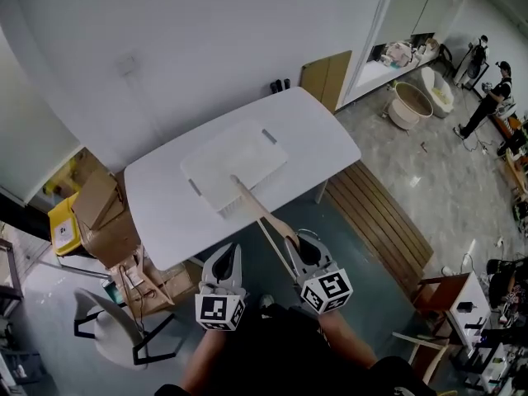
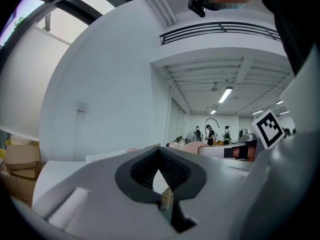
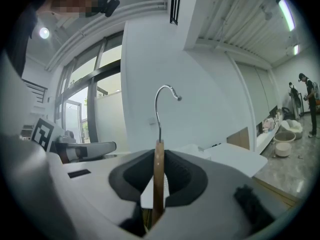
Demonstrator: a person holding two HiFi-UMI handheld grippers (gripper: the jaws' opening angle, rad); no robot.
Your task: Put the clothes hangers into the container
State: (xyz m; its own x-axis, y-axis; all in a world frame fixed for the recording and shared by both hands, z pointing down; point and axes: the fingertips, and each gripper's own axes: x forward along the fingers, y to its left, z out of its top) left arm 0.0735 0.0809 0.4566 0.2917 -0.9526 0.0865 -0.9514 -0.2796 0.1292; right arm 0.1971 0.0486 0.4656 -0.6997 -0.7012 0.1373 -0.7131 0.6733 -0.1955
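Now right jaws tight on wooden hanger (image 1: 260, 213) over white container (image 1: 239, 155); left jaws together.

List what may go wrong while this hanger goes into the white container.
The right gripper pinches the wooden hanger near one end only, so the long bar may pivot or slip out. Its metal hook sticks up and may catch on the container, dragging it across the table.

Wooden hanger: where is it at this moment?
Head view, lower centre: the wooden hanger is gripped in the right tool, its far end at the near edge of the white container on the table.
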